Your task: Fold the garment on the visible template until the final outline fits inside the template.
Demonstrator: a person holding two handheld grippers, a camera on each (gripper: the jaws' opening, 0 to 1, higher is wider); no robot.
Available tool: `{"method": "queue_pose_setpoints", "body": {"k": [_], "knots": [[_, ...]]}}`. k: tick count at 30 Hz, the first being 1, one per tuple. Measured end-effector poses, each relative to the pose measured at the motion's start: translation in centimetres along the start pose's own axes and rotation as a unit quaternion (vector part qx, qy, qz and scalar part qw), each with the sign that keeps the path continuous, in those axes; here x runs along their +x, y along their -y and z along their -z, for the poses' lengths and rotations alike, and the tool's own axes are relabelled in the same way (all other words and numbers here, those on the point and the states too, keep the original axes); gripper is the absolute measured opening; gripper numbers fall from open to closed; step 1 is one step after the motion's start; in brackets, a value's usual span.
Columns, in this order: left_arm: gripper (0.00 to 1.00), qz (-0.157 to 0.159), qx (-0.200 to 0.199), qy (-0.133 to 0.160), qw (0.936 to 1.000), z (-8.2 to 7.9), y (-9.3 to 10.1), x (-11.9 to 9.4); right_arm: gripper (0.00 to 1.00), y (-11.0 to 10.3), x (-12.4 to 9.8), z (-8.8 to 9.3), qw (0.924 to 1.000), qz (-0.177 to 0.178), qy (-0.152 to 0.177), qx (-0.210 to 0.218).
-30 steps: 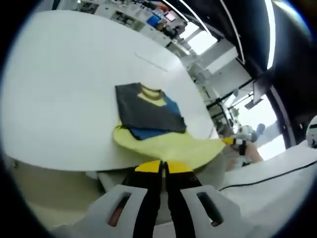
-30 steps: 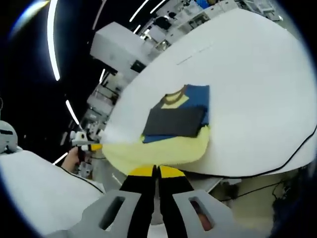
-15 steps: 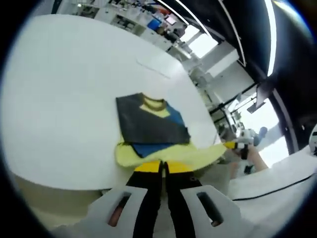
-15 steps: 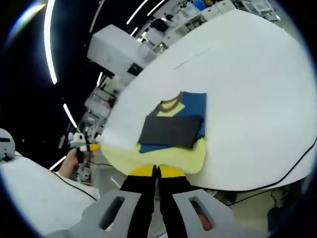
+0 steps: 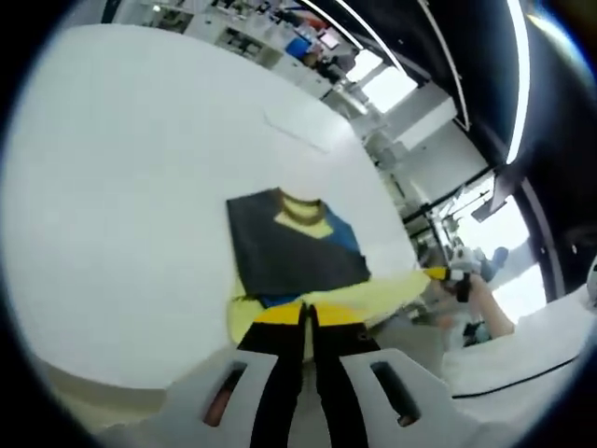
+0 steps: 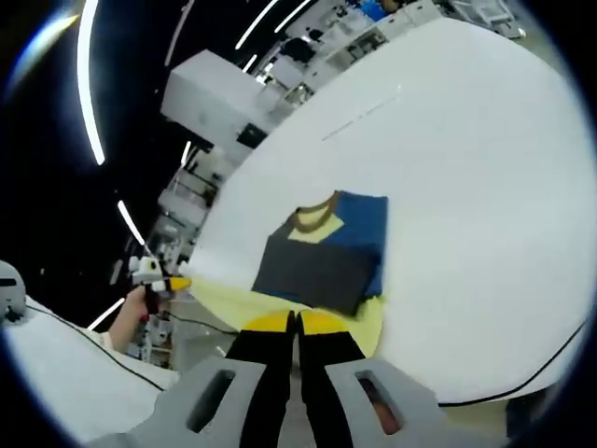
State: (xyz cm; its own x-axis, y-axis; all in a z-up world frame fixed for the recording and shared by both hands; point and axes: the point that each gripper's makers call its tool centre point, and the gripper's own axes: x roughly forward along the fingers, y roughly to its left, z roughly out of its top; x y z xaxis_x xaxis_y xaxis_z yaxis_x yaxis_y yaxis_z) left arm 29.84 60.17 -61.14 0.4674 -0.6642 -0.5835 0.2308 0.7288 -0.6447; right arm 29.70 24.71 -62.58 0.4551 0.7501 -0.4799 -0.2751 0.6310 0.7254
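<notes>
Fingers [image 5: 280, 315] on garment [image 5: 289, 252] hem

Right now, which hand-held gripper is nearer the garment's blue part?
Right. The right hand-held gripper grips the yellow hem beside the blue part; the left hand-held gripper grips it farther off.

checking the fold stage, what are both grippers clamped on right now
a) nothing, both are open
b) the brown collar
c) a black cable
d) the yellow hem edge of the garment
d: each gripper, left and right, is shut on the yellow hem of the garment.
</notes>
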Motion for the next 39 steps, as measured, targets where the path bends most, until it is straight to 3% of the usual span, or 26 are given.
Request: {"method": "queue_pose_setpoints", "body": {"k": [30, 39], "knots": [[0.0, -0.008, -0.035, -0.002, 0.9993, -4.9, -3.8, 5.7, 0.02, 4.8, 5.0, -4.6, 0.9993, 0.017, -0.015, 0.028], [0.0, -0.012, -0.051, 0.004, 0.9986, -5.5, -4.9, 6.9, 0.02, 6.6, 6.4, -5.2, 0.9987, 0.029, -0.025, 0.034]]}}
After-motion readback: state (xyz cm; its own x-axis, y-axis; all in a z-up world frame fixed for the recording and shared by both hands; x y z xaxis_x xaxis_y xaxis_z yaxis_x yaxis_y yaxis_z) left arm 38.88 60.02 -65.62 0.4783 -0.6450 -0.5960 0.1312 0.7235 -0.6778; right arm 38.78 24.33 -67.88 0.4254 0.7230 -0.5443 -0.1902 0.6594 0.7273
